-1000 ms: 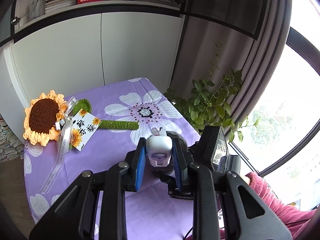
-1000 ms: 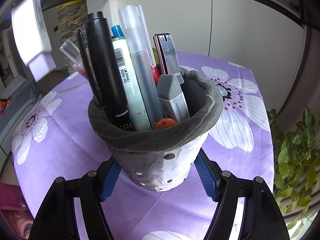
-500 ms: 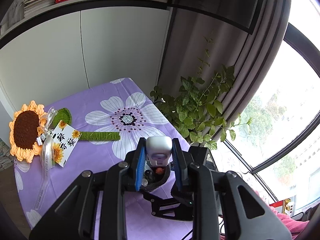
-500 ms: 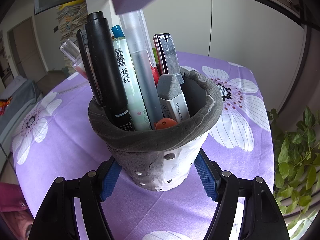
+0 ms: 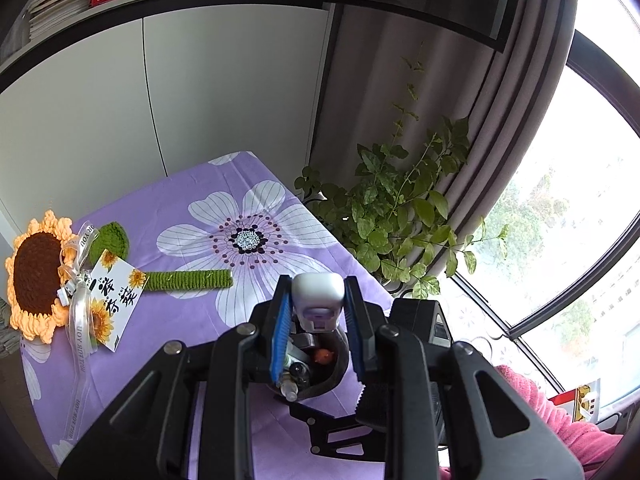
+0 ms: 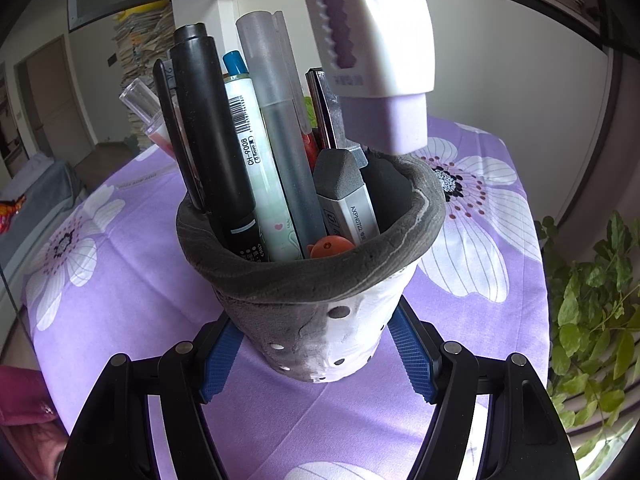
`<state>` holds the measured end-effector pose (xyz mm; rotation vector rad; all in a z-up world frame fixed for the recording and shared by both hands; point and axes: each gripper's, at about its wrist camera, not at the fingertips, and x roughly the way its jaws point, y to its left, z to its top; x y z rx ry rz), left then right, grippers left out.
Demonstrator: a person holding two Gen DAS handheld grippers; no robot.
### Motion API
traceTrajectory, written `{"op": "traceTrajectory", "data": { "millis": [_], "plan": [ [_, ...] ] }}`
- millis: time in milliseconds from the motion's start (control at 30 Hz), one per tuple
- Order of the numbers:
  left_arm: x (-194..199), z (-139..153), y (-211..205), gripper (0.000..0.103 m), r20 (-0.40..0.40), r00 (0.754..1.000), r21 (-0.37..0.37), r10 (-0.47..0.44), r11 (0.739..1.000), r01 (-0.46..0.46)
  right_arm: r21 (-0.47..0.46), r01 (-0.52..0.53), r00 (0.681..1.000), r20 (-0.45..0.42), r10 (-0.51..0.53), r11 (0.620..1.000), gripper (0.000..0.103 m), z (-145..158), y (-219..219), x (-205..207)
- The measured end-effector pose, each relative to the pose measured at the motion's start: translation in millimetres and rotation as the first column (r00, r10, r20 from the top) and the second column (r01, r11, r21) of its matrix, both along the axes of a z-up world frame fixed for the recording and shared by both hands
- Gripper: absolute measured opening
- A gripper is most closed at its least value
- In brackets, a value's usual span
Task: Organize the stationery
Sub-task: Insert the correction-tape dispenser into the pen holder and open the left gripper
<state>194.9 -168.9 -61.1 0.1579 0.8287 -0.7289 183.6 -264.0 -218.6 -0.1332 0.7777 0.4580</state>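
Purple floral tablecloth (image 5: 192, 200), crochet sunflower (image 5: 38, 276) lying flat, pen pot (image 6: 316, 300) standing upright

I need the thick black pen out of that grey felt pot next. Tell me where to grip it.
Grip the thick black pen on its upper barrel, coming down from above. It stands nearly upright, well above the grey felt pot's rim, while neighbouring pens crowd its lower half, so pinch front to back.

The top of the white-and-lilac correction tape (image 6: 376, 48) is running off the upper edge of the right wrist view. The pen holder (image 5: 332, 376) is sitting mostly hidden behind the left gripper (image 5: 318, 336), and the pens' lower ends are disappearing inside it.
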Motion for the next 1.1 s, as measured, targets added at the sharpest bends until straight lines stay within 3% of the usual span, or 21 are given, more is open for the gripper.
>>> {"op": "traceTrajectory", "data": {
  "millis": [600, 867, 1100],
  "plan": [
    [2.1, -10.5, -6.5, 0.024, 0.043, 0.998, 0.050, -0.039, 0.998, 0.037, -0.005, 0.001, 1.000, 0.001, -0.001, 1.000, 0.073, -0.9, 0.5, 0.4],
    [0.3, -7.0, -3.4, 0.024, 0.064, 0.997, 0.023, -0.039, 0.999, 0.038, -0.002, 0.001, 1.000, 0.000, -0.001, 1.000, 0.073, -2.3, 3.1, -0.7],
    [-5.5, -24.0, -1.8, 0.024, 0.091, 0.995, 0.073, -0.042, 0.997, 0.036, -0.001, 0.000, 1.000, -0.002, 0.000, 1.000, 0.073, -3.3, 3.4, 0.0]
  ]
}}
